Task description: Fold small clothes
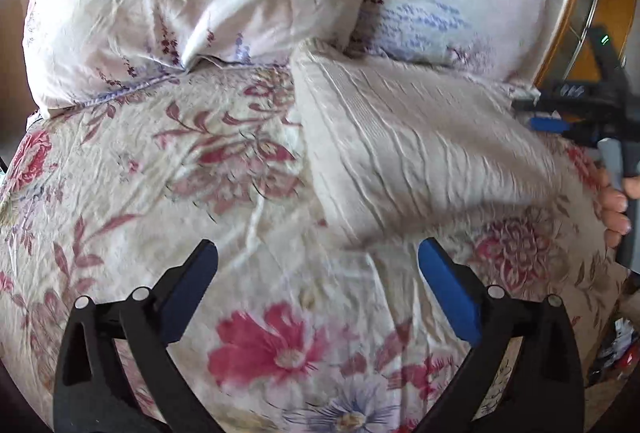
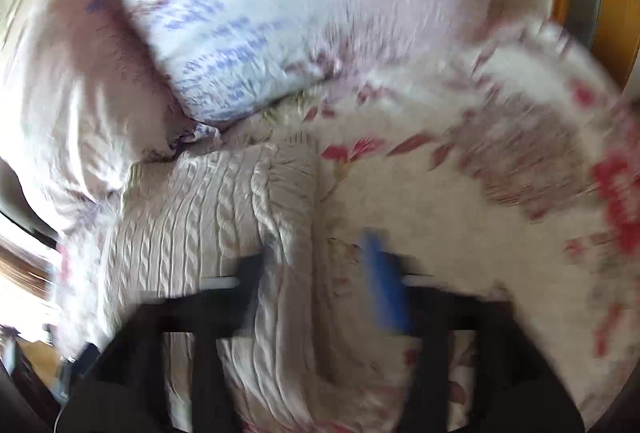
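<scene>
The left gripper (image 1: 318, 269), black-armed with blue pads on its two fingers, hangs over the bed with its jaws spread wide and nothing between them. Below the gap lies the cream bedspread printed with red and pink flowers (image 1: 200, 173), wrinkled and bare at that spot. Just beyond the fingertips sits the beige cable-knit sweater (image 1: 420, 153), lying as a flattened, roughly rectangular bundle on the bedspread, its far edge against two pale floral pillows (image 1: 180, 5) propped at the head of the bed.

The right gripper (image 2: 316, 265) is heavily motion-blurred in its own view. Its fingers stand apart: the left one, dark, lies over the sweater's (image 2: 208, 217) right edge, and the blue-padded one is over the bedspread (image 2: 440, 201) just beside the knit. The sweater's rolled right edge runs up between the two fingers, but the blur does not let me tell whether either pad touches the fabric. From the left wrist view the right gripper (image 1: 560, 113) appears at the sweater's far right side, with the person's right hand (image 1: 614, 209) wrapped around its grey handle.

Behind the pillows (image 2: 240, 13) a strip of orange-brown wooden bed frame (image 1: 576, 5) shows at the upper right.
</scene>
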A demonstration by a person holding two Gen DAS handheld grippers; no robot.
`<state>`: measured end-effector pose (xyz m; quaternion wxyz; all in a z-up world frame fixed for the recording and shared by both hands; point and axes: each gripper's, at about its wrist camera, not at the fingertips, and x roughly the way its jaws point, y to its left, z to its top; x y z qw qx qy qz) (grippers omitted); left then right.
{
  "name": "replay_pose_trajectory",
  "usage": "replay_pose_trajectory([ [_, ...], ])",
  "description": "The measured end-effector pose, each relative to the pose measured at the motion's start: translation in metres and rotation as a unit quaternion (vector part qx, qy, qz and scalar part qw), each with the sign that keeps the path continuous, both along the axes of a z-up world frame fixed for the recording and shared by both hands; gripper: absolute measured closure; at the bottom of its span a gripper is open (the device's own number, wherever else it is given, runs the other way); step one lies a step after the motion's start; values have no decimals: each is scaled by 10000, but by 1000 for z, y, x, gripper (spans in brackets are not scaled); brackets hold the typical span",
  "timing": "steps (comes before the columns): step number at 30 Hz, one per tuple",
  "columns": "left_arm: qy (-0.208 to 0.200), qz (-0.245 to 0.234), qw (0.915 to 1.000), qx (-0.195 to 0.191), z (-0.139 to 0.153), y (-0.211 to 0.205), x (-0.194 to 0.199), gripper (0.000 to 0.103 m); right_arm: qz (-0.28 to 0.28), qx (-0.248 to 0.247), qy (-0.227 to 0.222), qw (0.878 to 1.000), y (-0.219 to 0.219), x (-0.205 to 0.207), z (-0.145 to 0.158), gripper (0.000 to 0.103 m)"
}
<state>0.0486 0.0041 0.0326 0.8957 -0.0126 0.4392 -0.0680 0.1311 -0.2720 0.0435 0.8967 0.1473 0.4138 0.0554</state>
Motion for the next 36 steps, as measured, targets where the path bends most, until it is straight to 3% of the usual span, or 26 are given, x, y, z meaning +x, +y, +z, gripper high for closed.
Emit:
replay_pose_trajectory([
  [1,78,7,10000,-23,-4,-1,-1,3,-90,-274,-279,9992,2,-22,5,6],
  [3,222,4,9997,-62,-14,-7,-3,3,-51,-566,-566,9968,3,-49,7,5],
  [10,279,118,9994,193,-27,-17,2,2,702,-1032,14,9922,42,-96,-48,5],
  [15,189,162,9983,525,-32,-23,-2,2,945,-1439,100,9850,71,-91,-67,3],
  [36,156,189,9984,514,-32,-23,-6,2,797,-1416,-61,9867,69,-88,-72,1],
])
